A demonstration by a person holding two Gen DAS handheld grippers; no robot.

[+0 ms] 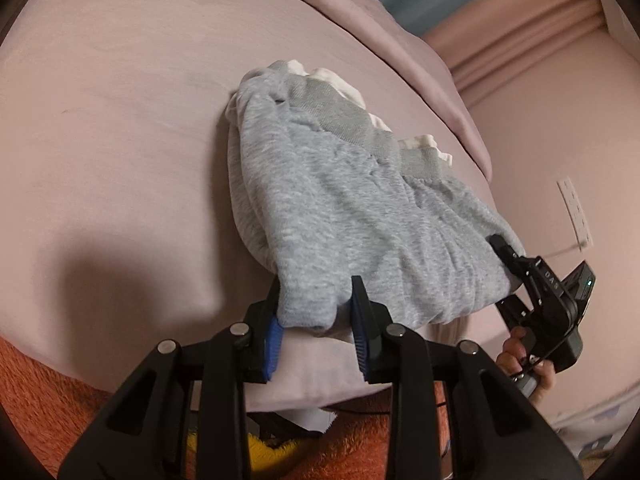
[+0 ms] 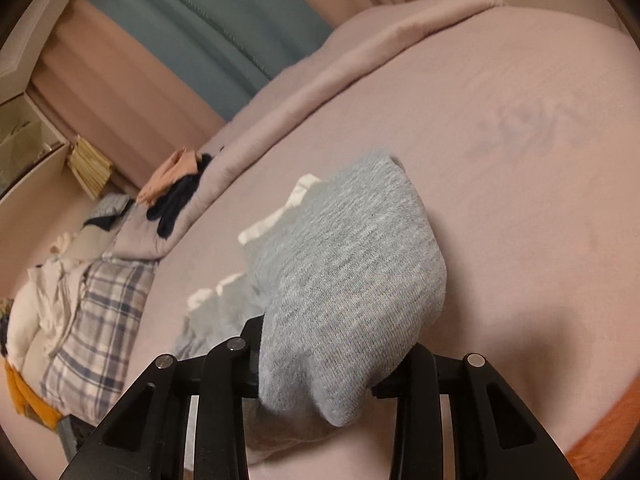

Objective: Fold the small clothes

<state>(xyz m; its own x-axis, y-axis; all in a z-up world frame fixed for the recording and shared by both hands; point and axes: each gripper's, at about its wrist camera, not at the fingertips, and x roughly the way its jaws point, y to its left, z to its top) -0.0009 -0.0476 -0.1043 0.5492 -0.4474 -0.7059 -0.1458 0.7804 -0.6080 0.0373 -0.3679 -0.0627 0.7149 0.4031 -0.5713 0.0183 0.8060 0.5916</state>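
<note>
A small grey sweatshirt-fabric garment [image 1: 328, 200] with a ribbed waistband and white lining lies on the pink bed sheet [image 1: 120, 140]. My left gripper [image 1: 316, 312] stands with its blue-padded jaws apart around the garment's near left corner; the cloth sits between them without being pinched. My right gripper [image 1: 516, 276] shows at the garment's near right corner and is shut on it. In the right wrist view the grey garment [image 2: 352, 280] drapes over and between the right gripper [image 2: 320, 384], hiding its fingertips.
A pink duvet [image 1: 400, 52] is folded back along the far side. A pile of other clothes, plaid [image 2: 100, 320], white and dark, lies at the bed's far end. An orange blanket [image 1: 40, 392] lies at the near edge. A wall socket [image 1: 576, 210] is at right.
</note>
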